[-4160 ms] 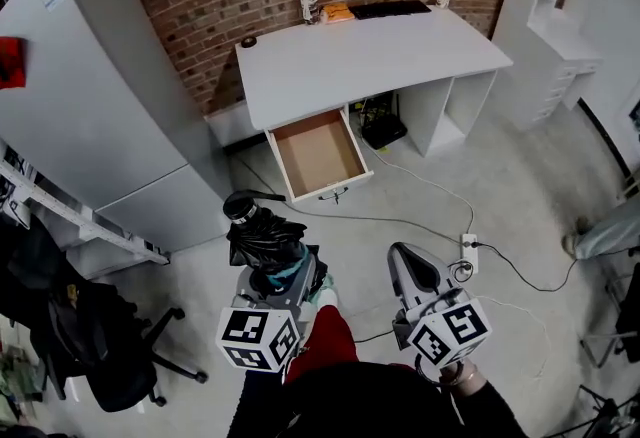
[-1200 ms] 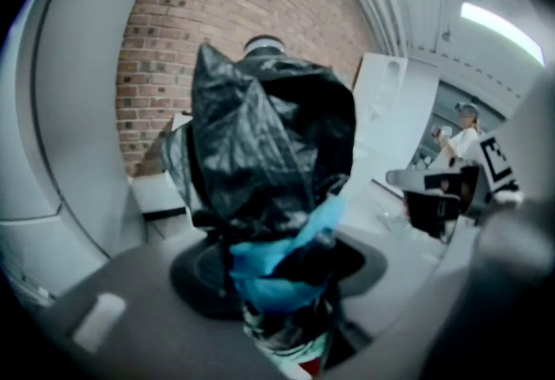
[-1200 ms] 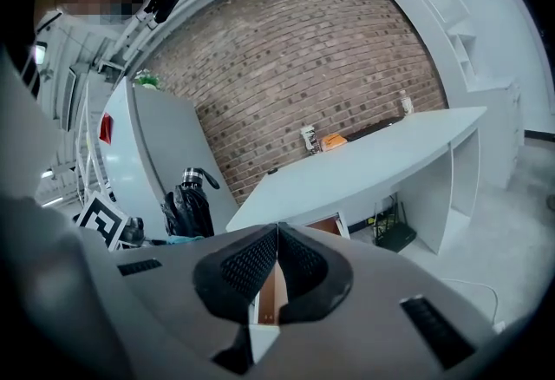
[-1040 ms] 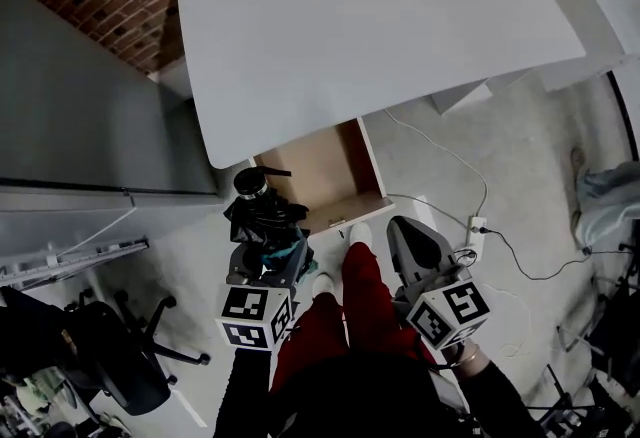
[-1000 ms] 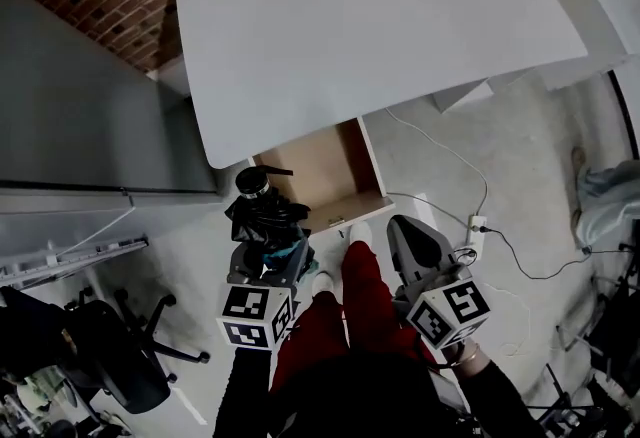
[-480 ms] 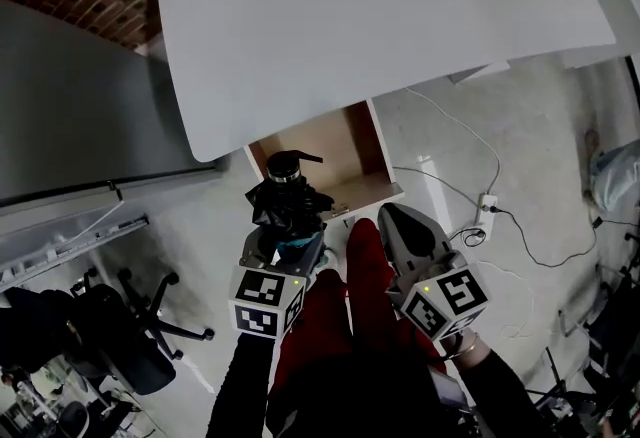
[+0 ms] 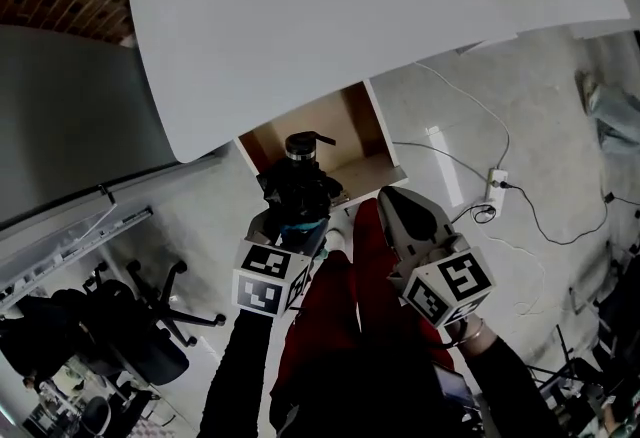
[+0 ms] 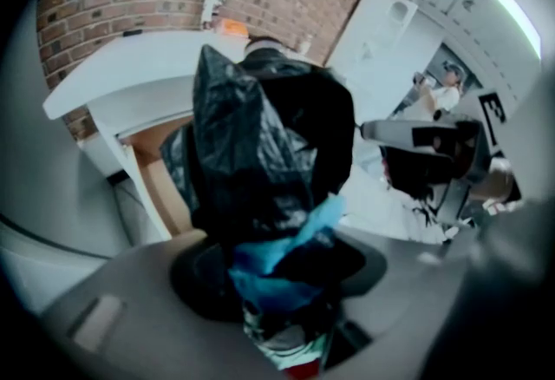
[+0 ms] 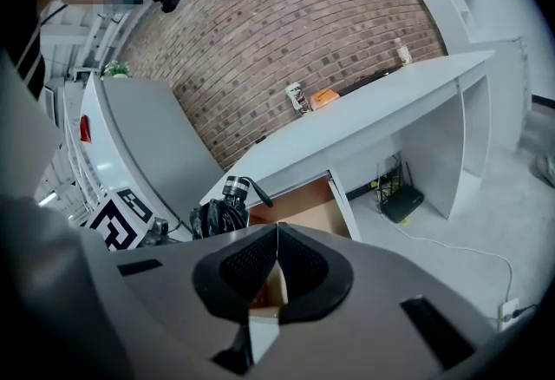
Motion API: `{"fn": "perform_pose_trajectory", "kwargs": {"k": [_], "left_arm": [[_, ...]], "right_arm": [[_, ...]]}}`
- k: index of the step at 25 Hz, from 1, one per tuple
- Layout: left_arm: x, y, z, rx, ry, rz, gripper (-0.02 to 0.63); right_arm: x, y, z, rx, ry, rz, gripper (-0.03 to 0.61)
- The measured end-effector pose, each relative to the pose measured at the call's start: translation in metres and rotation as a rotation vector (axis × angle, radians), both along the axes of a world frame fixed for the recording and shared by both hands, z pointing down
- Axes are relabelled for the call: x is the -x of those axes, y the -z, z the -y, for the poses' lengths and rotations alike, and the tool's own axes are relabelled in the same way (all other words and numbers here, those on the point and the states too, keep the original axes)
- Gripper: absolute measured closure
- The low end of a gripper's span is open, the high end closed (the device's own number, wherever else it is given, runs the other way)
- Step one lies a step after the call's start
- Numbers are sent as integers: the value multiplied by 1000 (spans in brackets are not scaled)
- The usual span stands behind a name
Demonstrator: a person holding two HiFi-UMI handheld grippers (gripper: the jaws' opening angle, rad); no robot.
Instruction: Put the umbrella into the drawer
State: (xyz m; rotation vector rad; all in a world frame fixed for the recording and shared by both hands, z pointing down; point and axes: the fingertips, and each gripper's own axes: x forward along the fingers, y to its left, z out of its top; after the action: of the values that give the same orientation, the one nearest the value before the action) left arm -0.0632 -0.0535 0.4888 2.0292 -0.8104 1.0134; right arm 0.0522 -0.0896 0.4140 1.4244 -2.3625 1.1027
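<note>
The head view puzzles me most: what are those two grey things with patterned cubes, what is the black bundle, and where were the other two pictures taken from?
There is no robot here. A person holds a pair of tongs in each hand. The head view comes from a camera on the person's head, looking steeply down. The other two cameras ride on the tongs themselves and look along their jaws. The cubes are part of the tongs.

The left tongs are closed on a folded black umbrella, close to an open wooden drawer under a white desk. The right tongs are shut and hold nothing.

Most of the desk top is bare. At its far edge stand a cup, something orange and a bottle.
</note>
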Motion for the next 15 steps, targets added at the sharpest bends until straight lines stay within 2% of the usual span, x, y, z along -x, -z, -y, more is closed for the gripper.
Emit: {"fn": "perform_pose_trajectory", "kwargs": {"k": [7,15], "left_arm": [[-8,-22,2,92,-62,35,378],[-20,-35,18,129,-159,88,379]], "right_arm": [[-14,-18,8,33,-9,-13,571],[-15,-29,19,57,-3,-4,572]]}}
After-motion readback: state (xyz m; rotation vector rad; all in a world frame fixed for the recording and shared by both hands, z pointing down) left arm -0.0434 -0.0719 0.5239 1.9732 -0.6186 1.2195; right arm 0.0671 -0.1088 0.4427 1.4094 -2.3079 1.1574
